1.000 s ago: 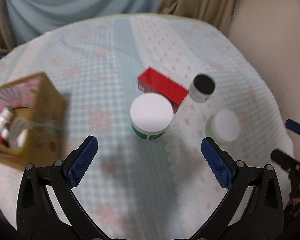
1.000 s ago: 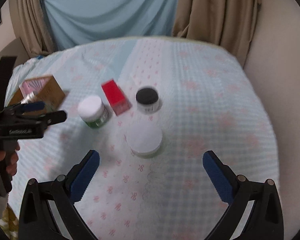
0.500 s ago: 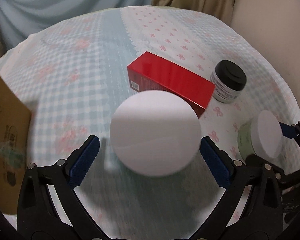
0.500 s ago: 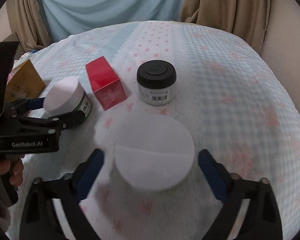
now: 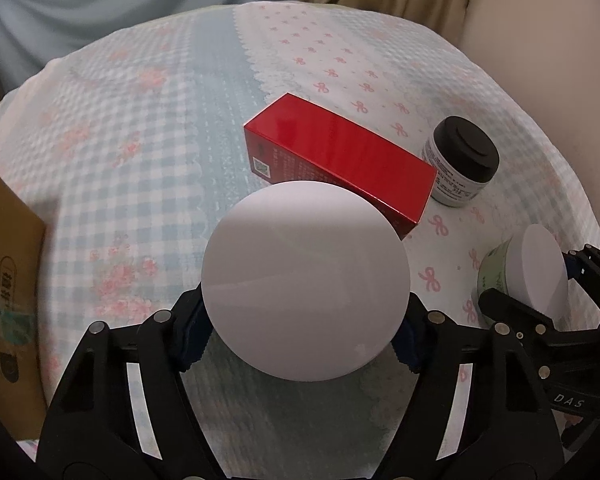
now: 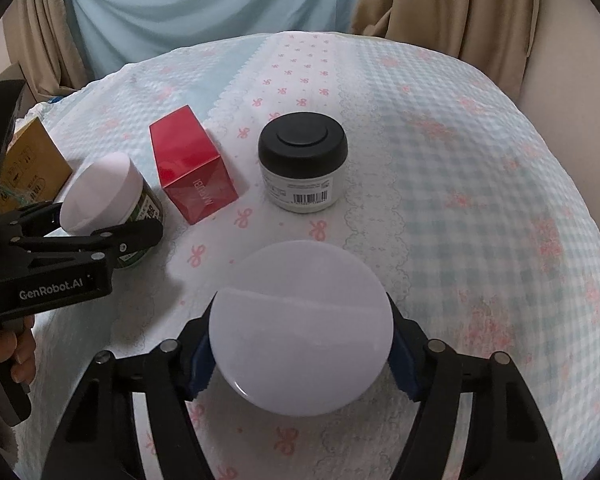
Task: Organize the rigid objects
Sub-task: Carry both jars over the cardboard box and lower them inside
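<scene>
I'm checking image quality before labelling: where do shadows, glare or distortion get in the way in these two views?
Left wrist view: fisheye bends the bed's edge; a soft shadow covers the upper left of the white lid; the red box has a faint sheen. Right wrist view: a shadow edge crosses the near white lid, with a small glint low on its rim; the black-lidded jar stays sharp.

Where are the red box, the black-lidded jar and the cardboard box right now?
red box (image 5: pixel 340 156): left wrist view, on its glossy top face.
black-lidded jar (image 6: pixel 303 139): right wrist view, on the middle of its black lid.
cardboard box (image 5: pixel 8 288): left wrist view, on its printed side wall.
</scene>
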`<state>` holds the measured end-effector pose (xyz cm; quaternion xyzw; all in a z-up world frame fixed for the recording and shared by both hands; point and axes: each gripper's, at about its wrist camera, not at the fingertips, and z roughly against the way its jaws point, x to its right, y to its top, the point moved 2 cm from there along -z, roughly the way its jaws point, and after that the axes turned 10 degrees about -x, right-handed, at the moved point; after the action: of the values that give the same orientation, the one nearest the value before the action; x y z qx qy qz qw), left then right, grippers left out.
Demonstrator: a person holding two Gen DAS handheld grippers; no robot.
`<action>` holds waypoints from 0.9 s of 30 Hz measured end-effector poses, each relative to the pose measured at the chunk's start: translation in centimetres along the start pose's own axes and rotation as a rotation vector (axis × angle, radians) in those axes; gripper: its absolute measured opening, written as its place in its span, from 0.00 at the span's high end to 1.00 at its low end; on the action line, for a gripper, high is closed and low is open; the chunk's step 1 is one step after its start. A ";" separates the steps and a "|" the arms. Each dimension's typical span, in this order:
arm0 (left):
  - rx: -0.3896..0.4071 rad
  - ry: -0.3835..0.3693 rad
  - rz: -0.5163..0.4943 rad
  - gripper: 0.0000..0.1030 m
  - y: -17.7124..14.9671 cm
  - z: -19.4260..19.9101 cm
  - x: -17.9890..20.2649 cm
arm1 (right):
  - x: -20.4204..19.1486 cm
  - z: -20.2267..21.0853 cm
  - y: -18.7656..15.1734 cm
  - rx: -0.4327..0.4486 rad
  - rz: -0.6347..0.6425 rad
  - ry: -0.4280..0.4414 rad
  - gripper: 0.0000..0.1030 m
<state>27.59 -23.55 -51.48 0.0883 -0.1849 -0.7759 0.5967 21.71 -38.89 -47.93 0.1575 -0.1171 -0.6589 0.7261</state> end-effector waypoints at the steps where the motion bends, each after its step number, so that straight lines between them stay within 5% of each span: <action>1: -0.001 0.001 0.000 0.32 0.0 0.0 0.0 | 0.0 0.0 0.0 -0.002 -0.001 0.002 0.35; 14: 0.023 0.017 0.055 0.32 -0.3 5.7 -0.2 | 0.5 4.7 0.3 0.000 -0.047 0.013 0.36; 27: 0.114 0.005 0.147 0.32 0.4 23.8 -0.5 | -1.7 21.6 2.8 0.140 -0.068 0.013 0.36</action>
<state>19.52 -18.87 -29.54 0.1101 -0.2333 -0.7179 0.6466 15.92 -38.56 -26.88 0.2161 -0.1525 -0.6723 0.6914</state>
